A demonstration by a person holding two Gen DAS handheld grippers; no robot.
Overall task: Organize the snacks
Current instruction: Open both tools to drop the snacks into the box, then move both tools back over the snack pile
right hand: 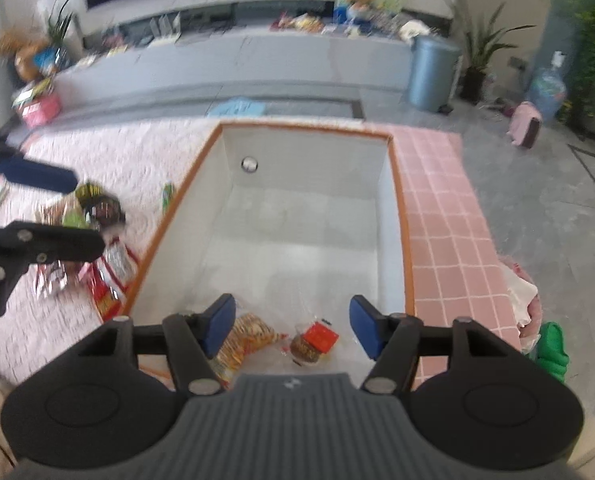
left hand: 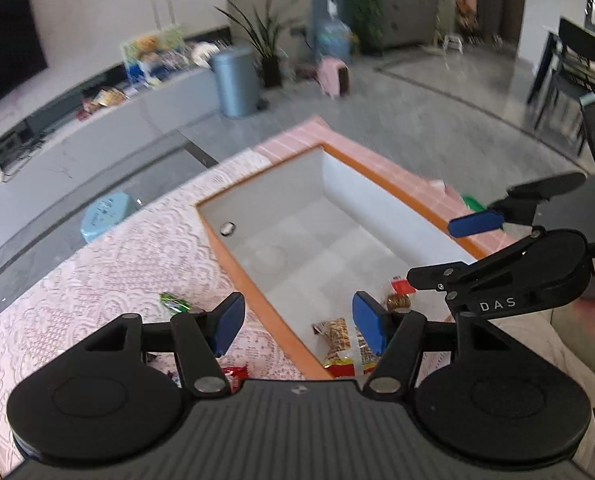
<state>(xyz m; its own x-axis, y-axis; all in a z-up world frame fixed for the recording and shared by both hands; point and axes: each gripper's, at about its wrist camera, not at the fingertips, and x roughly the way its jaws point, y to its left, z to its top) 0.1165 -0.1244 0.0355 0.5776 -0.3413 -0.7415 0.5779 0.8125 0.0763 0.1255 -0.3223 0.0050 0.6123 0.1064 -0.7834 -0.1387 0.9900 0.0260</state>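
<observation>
A white box with an orange rim point(right hand: 407, 240) sits on the pink lace table; it also shows in the left wrist view point(left hand: 257, 292). Inside lie a striped snack pack point(right hand: 249, 338) and a round brown snack with a red label point(right hand: 311, 344). The same two show in the left wrist view: pack point(left hand: 337, 336), round snack point(left hand: 397, 300). My right gripper point(right hand: 291, 326) is open and empty above the box's near end. My left gripper point(left hand: 297, 326) is open and empty over the box's left rim. A pile of loose snacks point(right hand: 97, 248) lies on the lace left of the box.
A green wrapped candy point(left hand: 175, 302) and a red wrapper point(left hand: 235, 372) lie on the lace point(left hand: 117, 272) by the left gripper. Pink tiles point(right hand: 445, 216) flank the box's right side, with a green object point(right hand: 551, 350) and white cloth point(right hand: 521, 294) beyond.
</observation>
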